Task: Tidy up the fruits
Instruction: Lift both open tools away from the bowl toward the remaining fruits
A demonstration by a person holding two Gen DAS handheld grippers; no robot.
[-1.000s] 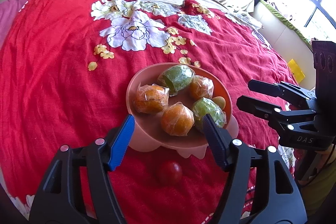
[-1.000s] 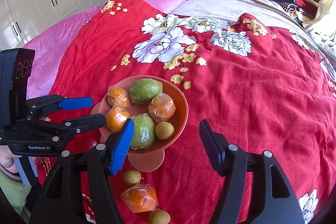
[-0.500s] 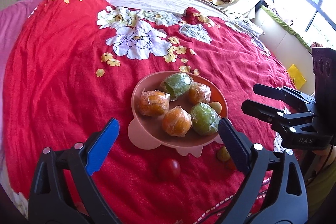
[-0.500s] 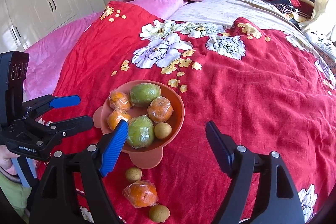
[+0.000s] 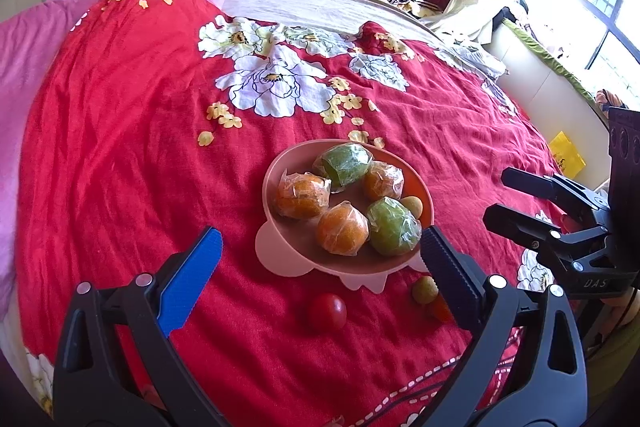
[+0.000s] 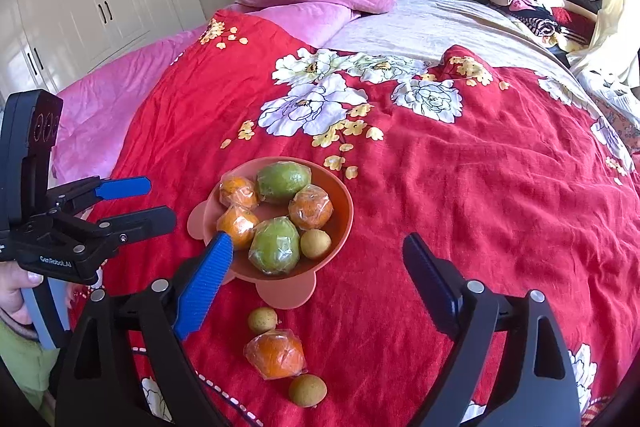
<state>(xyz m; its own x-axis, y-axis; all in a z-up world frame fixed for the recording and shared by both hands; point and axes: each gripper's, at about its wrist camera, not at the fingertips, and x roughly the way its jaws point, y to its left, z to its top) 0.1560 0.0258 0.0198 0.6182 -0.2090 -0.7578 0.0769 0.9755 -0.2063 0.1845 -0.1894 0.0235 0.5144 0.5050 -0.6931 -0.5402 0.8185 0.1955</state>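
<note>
Both sets of fingers have just been opening and now stand released, nothing between them. The left gripper [image 5: 320, 275] hangs with the pink bowl [image 5: 280, 171] just beyond its fingertips and a red tomato [image 5: 327, 311] on the bed between its fingers. The right gripper [image 6: 316, 279] has the bowl by its left finger, while a wrapped orange [image 6: 276, 353] and two small brown fruits lie loose between its fingers. Judging by this, each hand is ready for another pick: four fruits remain outside the bowl.
</note>
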